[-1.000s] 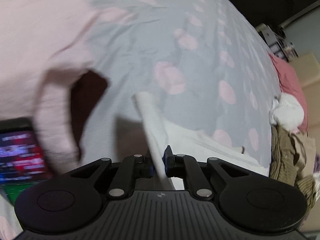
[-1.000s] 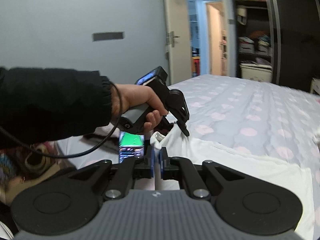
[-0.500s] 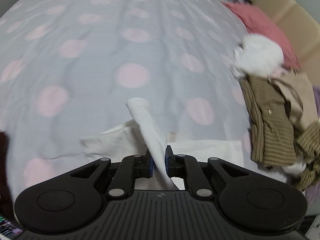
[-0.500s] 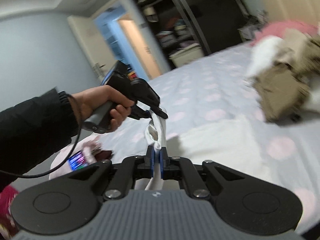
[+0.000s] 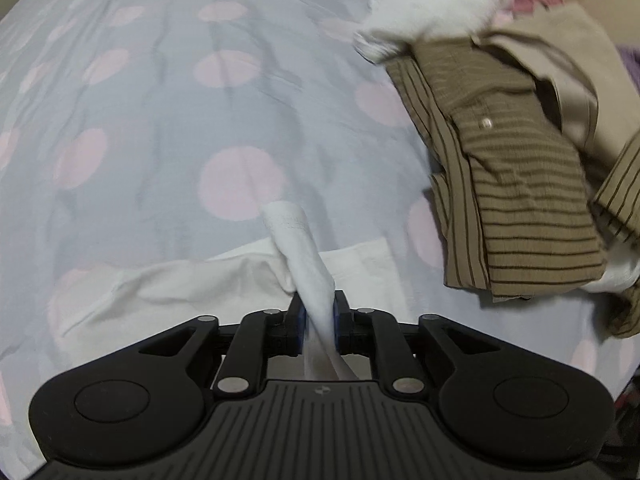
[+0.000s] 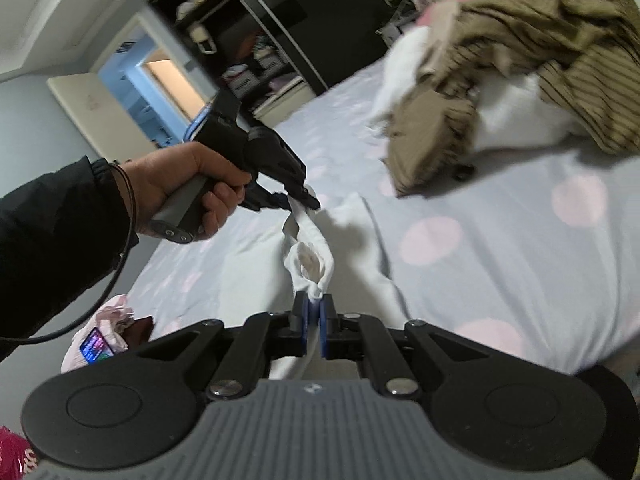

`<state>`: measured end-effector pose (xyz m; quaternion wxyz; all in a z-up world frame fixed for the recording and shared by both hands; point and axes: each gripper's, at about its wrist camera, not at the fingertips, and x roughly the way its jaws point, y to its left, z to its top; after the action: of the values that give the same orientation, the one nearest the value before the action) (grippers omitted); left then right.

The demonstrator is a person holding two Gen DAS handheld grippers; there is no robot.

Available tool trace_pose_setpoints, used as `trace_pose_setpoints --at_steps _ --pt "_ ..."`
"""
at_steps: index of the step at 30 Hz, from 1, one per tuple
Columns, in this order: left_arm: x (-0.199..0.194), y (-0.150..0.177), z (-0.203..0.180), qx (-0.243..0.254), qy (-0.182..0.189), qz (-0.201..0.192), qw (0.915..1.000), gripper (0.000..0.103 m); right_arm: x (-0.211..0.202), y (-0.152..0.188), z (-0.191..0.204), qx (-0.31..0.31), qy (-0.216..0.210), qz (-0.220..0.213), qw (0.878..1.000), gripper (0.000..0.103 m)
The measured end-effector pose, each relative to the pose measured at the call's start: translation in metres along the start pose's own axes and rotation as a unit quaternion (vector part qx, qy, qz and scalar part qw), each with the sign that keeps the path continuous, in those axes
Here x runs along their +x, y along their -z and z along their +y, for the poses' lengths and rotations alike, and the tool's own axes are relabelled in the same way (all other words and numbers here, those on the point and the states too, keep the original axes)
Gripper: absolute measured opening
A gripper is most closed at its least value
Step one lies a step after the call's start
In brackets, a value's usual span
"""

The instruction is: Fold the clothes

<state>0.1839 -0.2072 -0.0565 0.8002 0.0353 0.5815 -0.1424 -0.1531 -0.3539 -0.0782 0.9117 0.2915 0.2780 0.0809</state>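
While most of the white garment (image 5: 168, 280) lies rumpled on the bed, two bunched parts of it are lifted clear — one pinched in each gripper. Left gripper (image 5: 318, 316): jaws closed tight on a twisted band of the white cloth, whose stitched hem end (image 5: 286, 218) sticks up past the fingertips. Right gripper (image 6: 314, 316): jaws likewise clamped on a gathered fold, the fabric looping upward from it to the left gripper, seen in the right wrist view nipping the same cloth just above. A hand (image 6: 188, 184) in a black sleeve (image 6: 60, 232) grips that tool's handle; a thin cable hangs from the wrist. Bedsheet (image 5: 160, 120) grey with pale pink dots. Near the garment, toward the right — a heap of clothes, with a brown striped shirt (image 5: 516, 200) on top and something fluffy and white (image 5: 436, 0) beyond it. Open doorway (image 6: 160, 80) and dark wardrobe shelves at the room's far side.
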Motion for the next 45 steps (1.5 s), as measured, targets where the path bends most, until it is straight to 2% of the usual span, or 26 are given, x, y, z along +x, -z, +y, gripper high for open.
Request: trace_pose_setpoints --at_steps 7,11,14,15,16,21,24,26,32,36,41,45 --pt "0.011 -0.003 -0.037 0.038 -0.005 -0.008 0.9992 0.013 0.010 0.006 -0.027 0.047 0.018 0.020 0.999 0.007" --pt "0.004 -0.002 -0.038 0.034 0.025 -0.027 0.9988 0.017 0.017 0.011 -0.034 0.028 0.050 0.033 0.998 0.007" --pt "-0.008 0.005 -0.023 0.021 0.045 -0.034 0.9982 0.020 0.022 0.011 -0.043 0.036 0.072 0.050 0.996 0.019" --pt "-0.013 0.009 -0.016 0.019 0.047 -0.040 0.9979 0.022 0.024 0.011 -0.046 0.038 0.079 0.056 0.995 0.032" --pt "-0.018 0.012 -0.008 0.017 0.048 -0.046 0.9977 0.024 0.026 0.011 -0.048 0.041 0.086 0.061 0.994 0.037" --pt "-0.043 0.051 0.052 -0.020 0.046 -0.074 0.9960 0.032 0.018 0.002 -0.047 0.003 0.114 0.047 0.992 0.037" --pt "-0.055 0.085 0.089 -0.052 0.045 -0.087 0.9938 0.040 0.022 -0.008 -0.038 -0.027 0.109 0.041 0.993 0.037" --pt "-0.057 0.110 0.110 -0.073 0.051 -0.090 0.9920 0.041 0.030 -0.015 -0.026 -0.052 0.100 0.040 0.993 0.037" --pt "-0.050 0.160 0.149 -0.121 0.063 -0.082 0.9873 0.041 0.079 -0.044 0.022 -0.165 0.053 0.066 0.983 0.037" --pt "-0.045 0.171 0.166 -0.138 0.069 -0.088 0.9840 0.042 0.126 -0.070 0.032 -0.184 0.053 0.081 0.978 0.043" --pt "-0.036 0.177 0.184 -0.160 0.080 -0.090 0.9797 0.045 0.186 -0.102 0.042 -0.205 0.053 0.103 0.972 0.044" --pt "-0.029 0.175 0.196 -0.176 0.095 -0.090 0.9757 0.045 0.231 -0.113 0.041 -0.220 0.064 0.129 0.965 0.043"
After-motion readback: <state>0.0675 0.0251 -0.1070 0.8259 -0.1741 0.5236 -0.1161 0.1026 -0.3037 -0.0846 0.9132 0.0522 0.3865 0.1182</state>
